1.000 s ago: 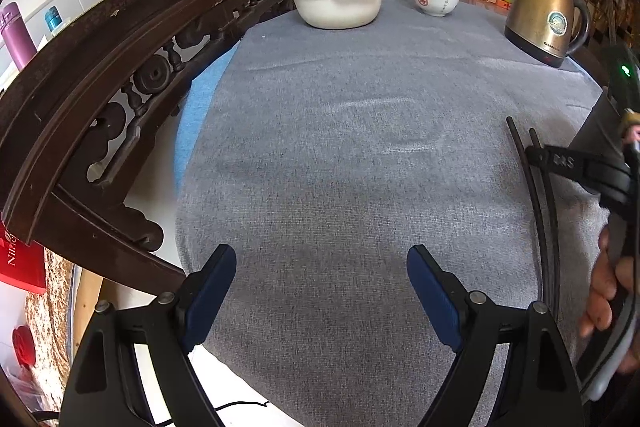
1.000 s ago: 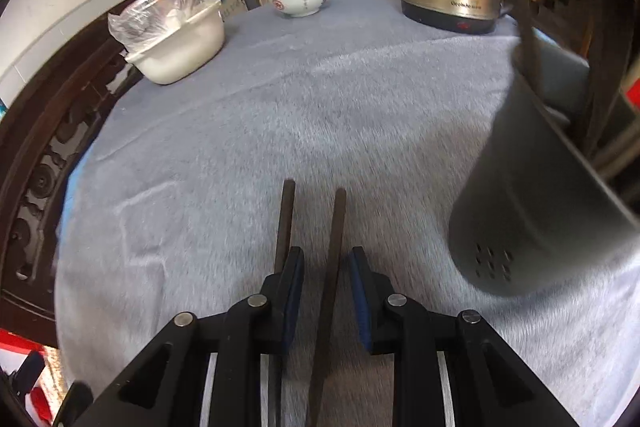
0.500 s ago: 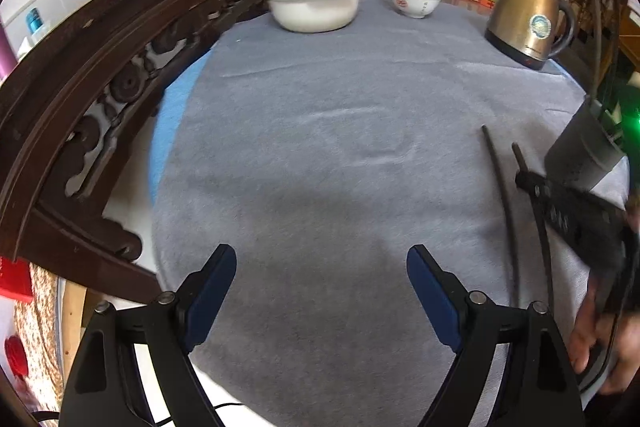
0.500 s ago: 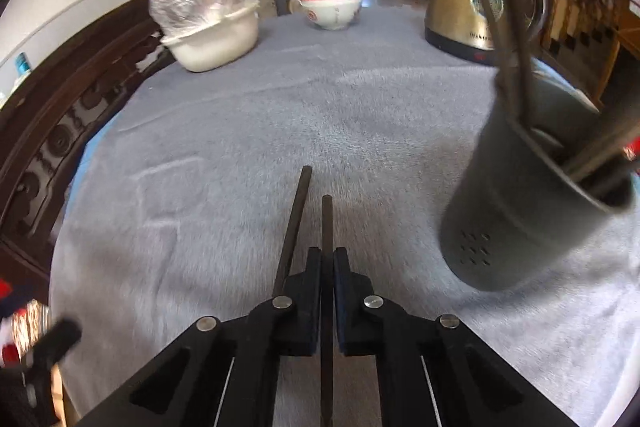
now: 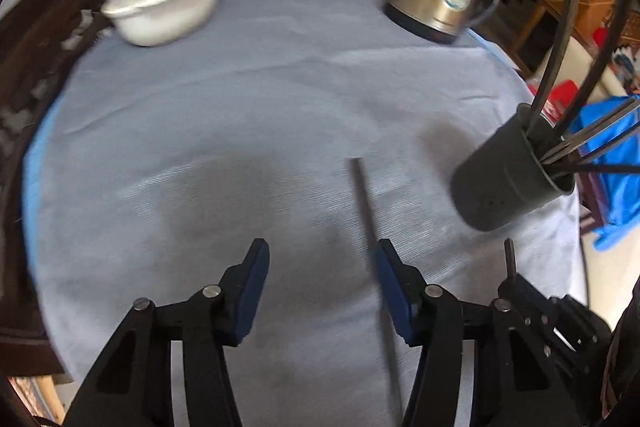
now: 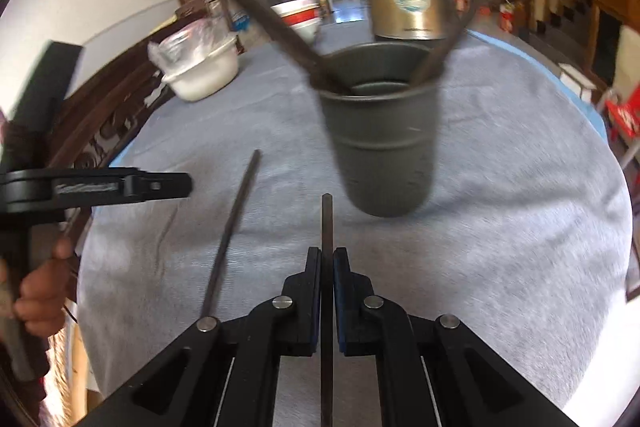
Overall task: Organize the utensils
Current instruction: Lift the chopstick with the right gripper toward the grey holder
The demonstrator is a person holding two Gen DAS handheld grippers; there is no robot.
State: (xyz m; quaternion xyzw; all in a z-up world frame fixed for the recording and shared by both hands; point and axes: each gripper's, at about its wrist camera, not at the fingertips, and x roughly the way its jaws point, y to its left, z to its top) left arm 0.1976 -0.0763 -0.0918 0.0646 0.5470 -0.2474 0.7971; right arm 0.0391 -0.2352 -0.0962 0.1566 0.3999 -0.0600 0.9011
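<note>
A: Left wrist view?
B: Left gripper (image 5: 318, 281) angled steeply down over the grey cloth (image 5: 240, 115), jaws closing, pads pressing nothing. A loose chopstick (image 5: 366, 203) lies on the cloth beside its right finger. Holder (image 5: 510, 183) stands to the right.

A: Right wrist view?
B: Right gripper (image 6: 327, 281) tilted down, clamped on a second chopstick (image 6: 326, 227) aimed near the holder's (image 6: 384, 143) base. A hand (image 6: 38, 291) grips the left tool at the frame's left edge.

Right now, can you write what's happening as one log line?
right tool: shut on chopstick | left tool: closing, nothing gripped | second chopstick: lying on cloth | utensil cup: upright, utensils inside
</note>
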